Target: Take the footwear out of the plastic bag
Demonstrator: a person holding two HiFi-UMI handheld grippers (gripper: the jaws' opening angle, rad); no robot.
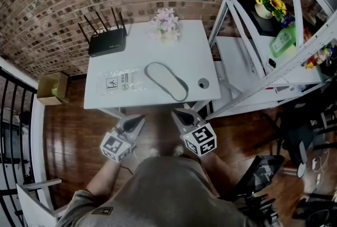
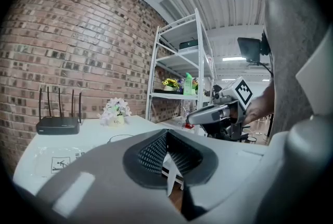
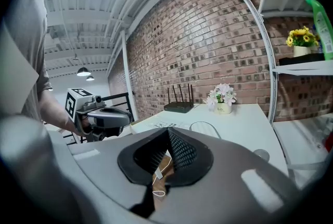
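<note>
The slipper (image 1: 167,81) is found out of the plastic bag (image 1: 118,82), laid just beside it on the worktop (image 1: 184,41). The left tool (image 1: 139,118) and the right tool (image 1: 177,113) are clenched on nothing. The job looks done.

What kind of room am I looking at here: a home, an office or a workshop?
Probably a loft-style office or lab rather than a home: a bare brick wall, a plain white table carrying a router with antennas, and white metal shelving standing beside it.
</note>
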